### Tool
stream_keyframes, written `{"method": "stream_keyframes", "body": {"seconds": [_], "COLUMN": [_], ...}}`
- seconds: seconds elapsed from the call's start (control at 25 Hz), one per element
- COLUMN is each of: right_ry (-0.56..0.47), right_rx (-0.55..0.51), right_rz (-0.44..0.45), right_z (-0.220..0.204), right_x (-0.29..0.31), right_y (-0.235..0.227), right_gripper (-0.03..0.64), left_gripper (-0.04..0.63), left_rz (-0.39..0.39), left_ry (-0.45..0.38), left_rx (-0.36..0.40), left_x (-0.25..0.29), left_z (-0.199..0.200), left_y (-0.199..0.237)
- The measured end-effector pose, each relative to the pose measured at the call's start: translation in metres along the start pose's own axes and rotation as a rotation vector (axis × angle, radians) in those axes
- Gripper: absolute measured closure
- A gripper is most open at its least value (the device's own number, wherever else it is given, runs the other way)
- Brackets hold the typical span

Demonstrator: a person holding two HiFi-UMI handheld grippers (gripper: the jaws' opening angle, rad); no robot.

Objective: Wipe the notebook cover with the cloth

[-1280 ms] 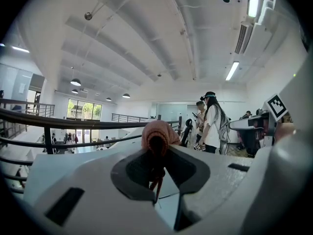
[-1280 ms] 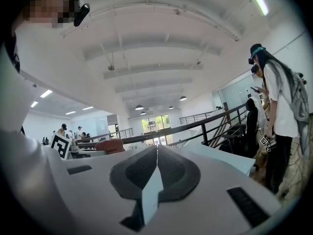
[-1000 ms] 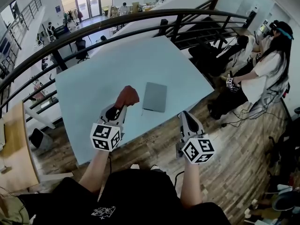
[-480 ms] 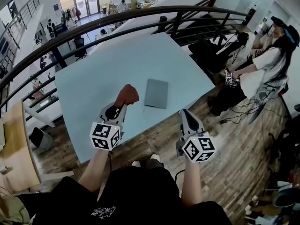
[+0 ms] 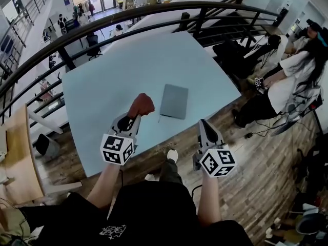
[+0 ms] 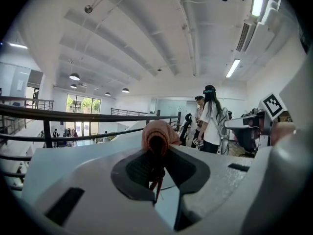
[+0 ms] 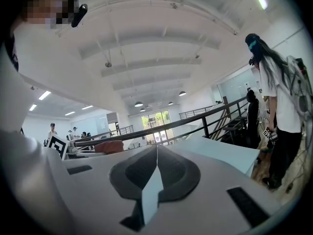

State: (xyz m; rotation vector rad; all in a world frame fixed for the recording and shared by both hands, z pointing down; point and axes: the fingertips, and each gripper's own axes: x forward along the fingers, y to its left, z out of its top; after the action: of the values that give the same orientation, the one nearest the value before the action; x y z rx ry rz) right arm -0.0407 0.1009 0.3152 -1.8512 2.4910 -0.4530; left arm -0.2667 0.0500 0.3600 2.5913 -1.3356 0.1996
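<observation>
The notebook (image 5: 173,101) lies closed and flat on the light blue bench (image 5: 102,76), near the front edge, which is the side of the person. Its cover is grey and nothing rests on it. Its long axis runs away from the person, turned a little to the right at the far end.

The cloth (image 5: 141,105), a red-brown bunch, is just beside the left edge of the notebook. I cannot tell from the head view if it touches the bench. The left hand-held gripper (image 5: 134,118) holds it: in the left gripper view the jaws are pressed on a fold of the cloth (image 6: 157,136), and the rest bulges out above the tips.

So the notebook lies to the right of this hand-held gripper and slightly ahead of it. In my judgement the coming move is a short sideways one, to bring the cloth over the cover and then stroke along the long axis.

The right hand-held gripper (image 5: 203,126) hangs in front of the bench edge, below the near right corner of the notebook. Its jaws are together with nothing between them. The left one is nearer.
</observation>
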Motion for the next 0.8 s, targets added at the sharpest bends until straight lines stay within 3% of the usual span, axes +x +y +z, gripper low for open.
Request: {"method": "stream_keyframes", "body": {"seconds": [0.8], "right_ry": [0.048], "right_rx": [0.027], "right_rz": [0.119], "right_z": [0.035], "right_x": [0.157], "right_y": [-0.122], "right_gripper": [0.609], "left_gripper": [0.525], "left_rz": [0.064], "left_ry": [0.049], "left_rx": [-0.018], "left_x": [0.174], "left_z": [0.022], "left_y": [0.008]}}
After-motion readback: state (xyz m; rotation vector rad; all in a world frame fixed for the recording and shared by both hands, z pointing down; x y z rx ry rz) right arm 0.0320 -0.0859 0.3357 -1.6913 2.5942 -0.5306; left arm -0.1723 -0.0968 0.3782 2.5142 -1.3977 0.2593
